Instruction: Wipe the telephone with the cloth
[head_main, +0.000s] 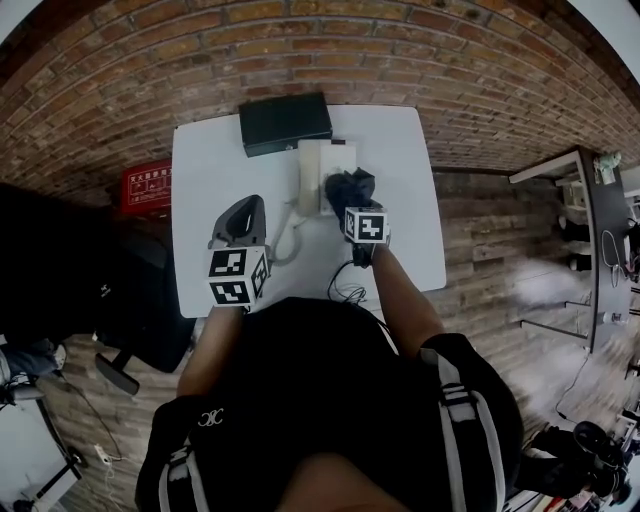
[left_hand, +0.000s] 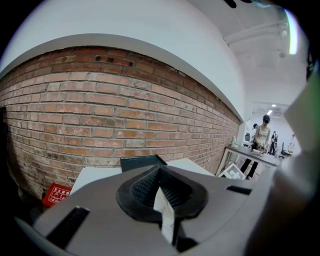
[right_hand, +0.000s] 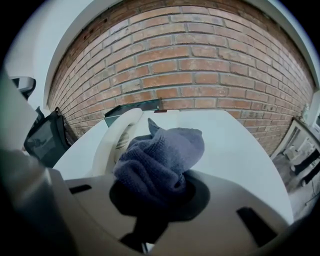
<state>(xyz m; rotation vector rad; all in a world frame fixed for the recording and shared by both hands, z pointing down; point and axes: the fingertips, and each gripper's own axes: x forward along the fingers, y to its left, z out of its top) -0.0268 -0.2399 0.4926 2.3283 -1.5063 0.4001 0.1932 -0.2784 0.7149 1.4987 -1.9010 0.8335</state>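
One cream-coloured plastic telephone (head_main: 322, 158) sits on the white rectangular bench (head_main: 205, 170), towards the far edge and just in front of one flat dark green-black box (head_main: 285, 122) that lies against the brick wall (head_main: 120, 70). Its curved cream handset (right_hand: 117, 140) rests along the left side of the base, and one pale coiled cord (head_main: 285, 240) loops from it towards the near side of the bench.

There are two grippers. The right gripper (head_main: 352, 200) is over the telephone, and its fingers pinch one bunched dark blue terry cloth (right_hand: 160, 155). From the head view the wad of cloth covers the right part of the telephone, just beside the handset; whether it actually touches the set cannot be told. The left gripper (head_main: 247, 203) is over bare bench to the left of the cord. Its fingers are pressed together at the tips with nothing between them; only a sliver of white shows behind the pads. Each gripper carries one cube of black-and-white square markers.

One thin black cable (head_main: 350, 290) lies tangled at the near edge of the bench. One red box (head_main: 147, 187) stands on the floor left of the bench; it bears white characters too small to read.
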